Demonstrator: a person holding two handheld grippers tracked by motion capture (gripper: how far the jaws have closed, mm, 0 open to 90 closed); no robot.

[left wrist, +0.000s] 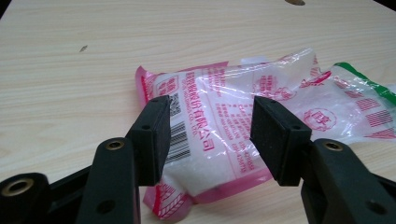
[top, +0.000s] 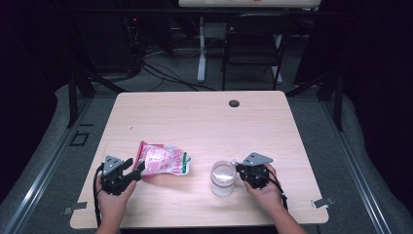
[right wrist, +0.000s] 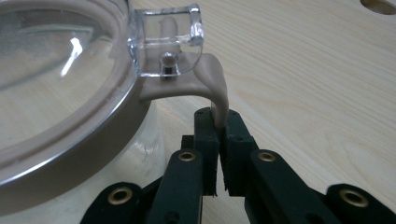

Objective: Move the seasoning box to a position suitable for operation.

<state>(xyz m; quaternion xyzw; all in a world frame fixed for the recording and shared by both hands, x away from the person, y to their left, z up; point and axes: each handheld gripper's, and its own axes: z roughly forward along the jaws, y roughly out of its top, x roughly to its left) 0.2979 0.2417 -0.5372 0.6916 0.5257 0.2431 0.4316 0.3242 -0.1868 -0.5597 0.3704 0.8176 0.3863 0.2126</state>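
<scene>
- Your right hand-held gripper point(right wrist: 218, 140) is clenched on the beige tab point(right wrist: 215, 88) that curves down from the lid of the clear jar point(top: 223, 178); the pads pinch the tab between them.
- The tab joins a clear clasp point(right wrist: 167, 44) at the rim of the lid point(right wrist: 51, 70), which sits on the jar.
- From above, that jar stands upright on the desk point(top: 204, 117) near its front edge, right of the middle, with your right hand-held gripper point(top: 243, 171) touching its right side.
- Your left hand-held gripper point(left wrist: 208, 140) is released: its jaws stand well apart and press on nothing.
- A plastic bag point(left wrist: 243, 116) of white grains, printed in red with a green strip at the far end, lies flat on the desk; its near end with the barcode sits between and below the open pads point(left wrist: 156, 135).
- I cannot tell whether the pads touch the bag.
- In the high view the bag point(top: 163, 159) lies left of the jar and well apart from it, with your left hand-held gripper point(top: 135, 168) at its left end.
- A round dark hole point(top: 234, 103) sits near the far edge of the desk.
</scene>
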